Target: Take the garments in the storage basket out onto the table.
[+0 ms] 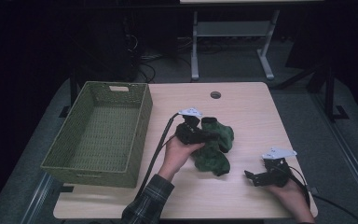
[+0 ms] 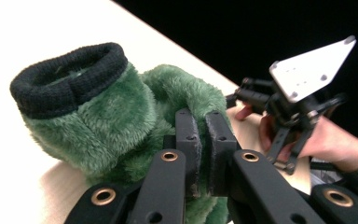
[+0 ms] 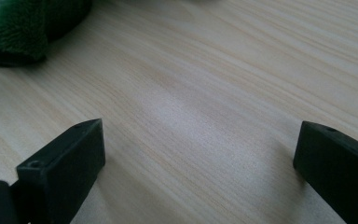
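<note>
From the high view you have one wooden table (image 1: 242, 100), one woven green basket (image 1: 140, 135) on its left side with nothing in it, and what looks like two fuzzy green slipper socks (image 1: 216, 149) heaped together at the table's middle, well apart from the basket. Your left hand (image 1: 179, 151) reaches in from the bottom edge and sets the left gripper (image 1: 204, 136) on the heap; your right hand (image 1: 289, 191) rests near the table's right front corner, with the right gripper (image 1: 248, 176) pointing left toward the heap and not touching it.

In the left gripper view, one sock (image 2: 88, 112) stands with its black knit cuff (image 2: 70, 77) upward. Your left gripper (image 2: 204, 126) has its jaws pressed nearly together, pinching green fleece between the pads. Farther off you see the right gripper (image 2: 242, 95) in your right hand (image 2: 331, 142).

In the right gripper view, your right gripper (image 3: 200, 154) is spread wide over bare wood, with nothing between the jaws. A piece of green sock (image 3: 18, 23) lies at the top left corner.
</note>
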`<state>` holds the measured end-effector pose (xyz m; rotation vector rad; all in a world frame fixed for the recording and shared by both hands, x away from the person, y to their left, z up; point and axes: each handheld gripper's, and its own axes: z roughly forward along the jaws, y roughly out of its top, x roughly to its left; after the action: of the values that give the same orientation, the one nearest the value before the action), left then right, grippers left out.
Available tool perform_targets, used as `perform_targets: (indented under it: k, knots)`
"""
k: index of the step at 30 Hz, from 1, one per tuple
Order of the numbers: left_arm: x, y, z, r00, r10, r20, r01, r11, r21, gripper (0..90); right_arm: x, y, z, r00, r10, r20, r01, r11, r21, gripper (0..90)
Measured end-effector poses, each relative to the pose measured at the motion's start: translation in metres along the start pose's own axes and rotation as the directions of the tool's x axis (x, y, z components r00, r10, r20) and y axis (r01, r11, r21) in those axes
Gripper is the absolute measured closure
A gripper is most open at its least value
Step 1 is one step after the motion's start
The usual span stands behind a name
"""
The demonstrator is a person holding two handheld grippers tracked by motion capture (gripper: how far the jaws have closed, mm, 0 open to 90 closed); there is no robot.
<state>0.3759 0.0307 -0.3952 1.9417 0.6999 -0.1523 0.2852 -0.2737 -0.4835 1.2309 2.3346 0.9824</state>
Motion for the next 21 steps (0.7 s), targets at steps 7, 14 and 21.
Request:
perform_targets:
  k: [7, 14, 21]
  knots:
    - [0.011, -0.016, 0.023, 0.9997, -0.008, -0.023, 0.009, 0.9979, 0.064, 85.5, 0.000, 0.000, 0.000, 1.0000, -0.001, 0.000, 0.001, 1.0000, 0.000, 1.7]
    - [0.023, -0.029, 0.041, 0.9986, 0.002, -0.053, 0.004, 0.9937, 0.112, 83.4, 0.000, 0.000, 0.000, 1.0000, -0.004, 0.002, 0.004, 1.0000, -0.002, 1.7]
    - [0.023, -0.033, 0.046, 0.9967, 0.030, -0.075, -0.020, 0.9913, 0.130, 69.6, 0.000, 0.000, 0.000, 1.0000, -0.004, 0.001, 0.004, 1.0000, -0.002, 1.7]
